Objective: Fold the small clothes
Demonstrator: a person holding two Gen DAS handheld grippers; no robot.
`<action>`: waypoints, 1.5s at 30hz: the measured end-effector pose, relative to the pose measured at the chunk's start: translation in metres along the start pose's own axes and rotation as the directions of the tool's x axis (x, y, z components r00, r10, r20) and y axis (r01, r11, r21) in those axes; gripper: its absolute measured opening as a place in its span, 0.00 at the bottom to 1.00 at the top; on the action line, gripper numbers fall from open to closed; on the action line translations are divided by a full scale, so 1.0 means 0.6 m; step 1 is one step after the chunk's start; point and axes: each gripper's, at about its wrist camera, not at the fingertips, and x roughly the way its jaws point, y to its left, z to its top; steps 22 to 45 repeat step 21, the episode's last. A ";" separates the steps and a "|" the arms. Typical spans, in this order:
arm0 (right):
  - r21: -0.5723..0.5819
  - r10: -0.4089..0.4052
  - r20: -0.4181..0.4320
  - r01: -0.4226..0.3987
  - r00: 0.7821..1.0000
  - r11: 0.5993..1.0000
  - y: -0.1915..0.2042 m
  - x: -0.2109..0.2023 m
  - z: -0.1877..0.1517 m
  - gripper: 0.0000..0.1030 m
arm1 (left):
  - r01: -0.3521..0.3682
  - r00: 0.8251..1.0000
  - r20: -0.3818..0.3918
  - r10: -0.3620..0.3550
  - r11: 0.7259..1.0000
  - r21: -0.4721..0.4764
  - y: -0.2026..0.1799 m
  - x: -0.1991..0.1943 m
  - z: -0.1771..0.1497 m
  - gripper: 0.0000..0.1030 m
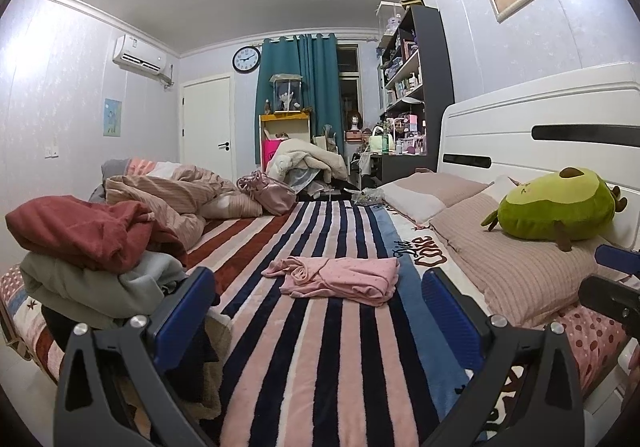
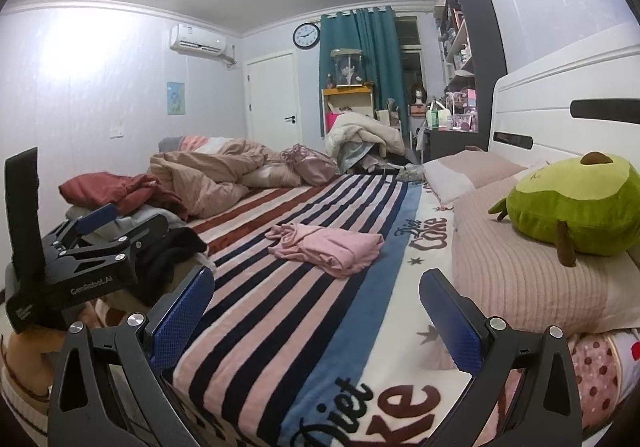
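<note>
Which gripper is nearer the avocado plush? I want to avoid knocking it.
Right. The right gripper hangs open just beside the pillow bearing the avocado plush; the left gripper, also open, sits farther left, over the striped blanket.

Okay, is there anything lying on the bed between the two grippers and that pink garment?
Nothing visible. Only bare striped blanket lies between the open left gripper, the open right gripper and the pink garment. The clothes pile sits off to the left, the pillow off to the right.
</note>
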 end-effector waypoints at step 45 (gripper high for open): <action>0.003 -0.015 -0.002 0.015 1.000 1.000 0.015 -0.007 -0.002 1.00 | 0.039 0.999 -0.011 -0.039 0.999 -0.011 -0.010 -0.019 -0.001 0.99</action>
